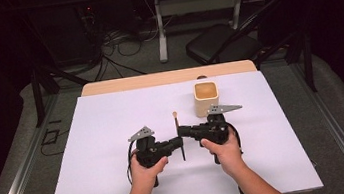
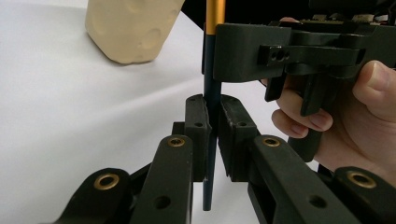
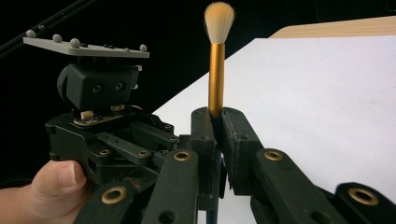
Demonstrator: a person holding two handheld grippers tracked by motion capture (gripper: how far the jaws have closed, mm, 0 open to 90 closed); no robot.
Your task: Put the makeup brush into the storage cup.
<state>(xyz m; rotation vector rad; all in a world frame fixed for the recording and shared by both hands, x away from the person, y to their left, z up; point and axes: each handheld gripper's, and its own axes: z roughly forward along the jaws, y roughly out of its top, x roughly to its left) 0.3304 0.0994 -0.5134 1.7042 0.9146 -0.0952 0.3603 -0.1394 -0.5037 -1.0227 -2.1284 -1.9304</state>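
A thin brush (image 1: 177,121) with a dark handle, a gold ferrule and a pale tuft stands off the white sheet, held by both grippers. My left gripper (image 1: 180,147) comes in from the left, shut on the lower handle (image 2: 211,98), its pads (image 2: 196,126) pressing on both sides. My right gripper (image 1: 181,130) comes in from the right and is shut on the brush (image 3: 216,74) just below the ferrule. In the right gripper view the tuft points up above the jaws. A tan square cup (image 1: 206,97) stands beyond the right gripper, open side up.
A white sheet (image 1: 104,136) covers the table, with a wooden edge (image 1: 167,77) at the back. The cup (image 2: 130,28) sits close behind the brush. A black chair (image 1: 218,43) and cables lie on the floor beyond. Dark frame rails run along both sides.
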